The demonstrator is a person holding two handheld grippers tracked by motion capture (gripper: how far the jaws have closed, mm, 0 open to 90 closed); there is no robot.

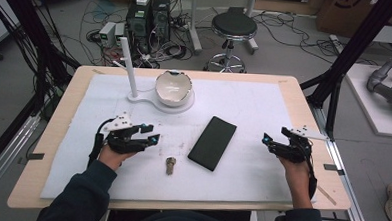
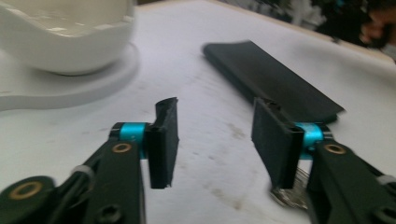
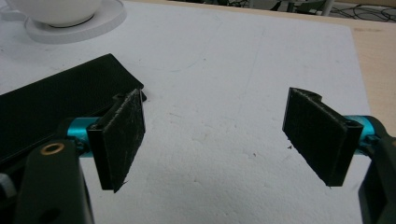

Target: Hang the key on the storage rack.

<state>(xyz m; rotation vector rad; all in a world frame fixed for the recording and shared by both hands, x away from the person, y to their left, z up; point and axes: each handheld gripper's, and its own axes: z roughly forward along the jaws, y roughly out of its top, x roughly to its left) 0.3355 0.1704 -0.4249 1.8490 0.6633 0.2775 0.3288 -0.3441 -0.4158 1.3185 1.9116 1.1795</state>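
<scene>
We find the left gripper [image 1: 150, 134] with jaws half-spread and empty, the small metal piece [image 1: 170, 165] at its five o'clock; right gripper [image 1: 275, 140] wide, idle.

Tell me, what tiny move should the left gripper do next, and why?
Probably slide the left gripper a little toward the person, over the small metal piece. That piece lies on the white mat just beside it, peeking out by one jaw in the left gripper view, and the jaws stand apart with nothing between them.
</scene>
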